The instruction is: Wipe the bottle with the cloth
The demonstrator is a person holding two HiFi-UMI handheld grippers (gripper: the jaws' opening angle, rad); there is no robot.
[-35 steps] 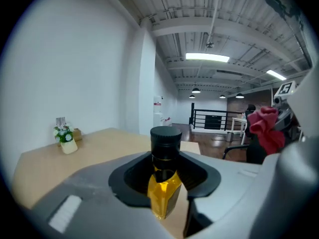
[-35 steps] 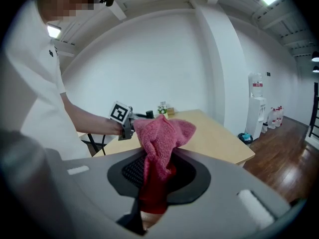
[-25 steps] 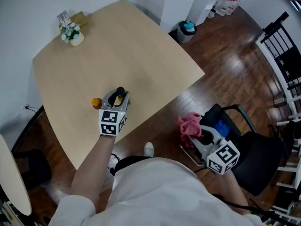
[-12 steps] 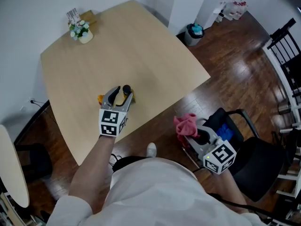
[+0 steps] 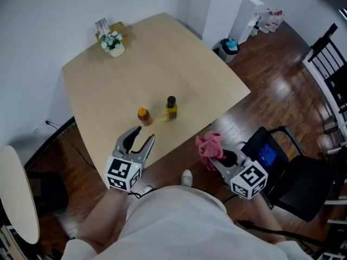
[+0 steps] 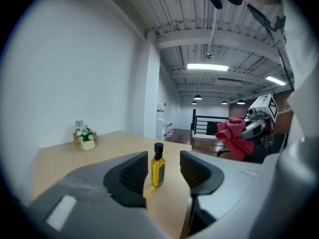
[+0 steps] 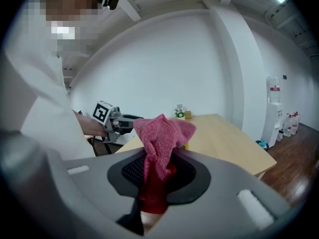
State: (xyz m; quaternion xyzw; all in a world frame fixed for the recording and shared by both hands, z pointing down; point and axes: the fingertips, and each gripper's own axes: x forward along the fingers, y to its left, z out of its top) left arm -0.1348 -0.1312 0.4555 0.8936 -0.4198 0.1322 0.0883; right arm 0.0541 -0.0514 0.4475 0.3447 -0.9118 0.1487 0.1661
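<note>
On the tabletop a bottle stands by itself, the left tool pointing at it wide open, the right tool squeezing a pink cloth.

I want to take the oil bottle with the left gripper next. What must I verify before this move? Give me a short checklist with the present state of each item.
1. Left gripper jaws apart and empty: ok.
2. Bottle upright on the table, black cap on: ok.
3. Bottle lined up with the gap of the left jaws in the left gripper view: ok, though it stands ahead of them, not yet between.
4. Cloth clamped in the right gripper: ok.
5. Small orange bottle stands apart from the bottle: ok; enough room there for a jaw: cannot tell.
</note>
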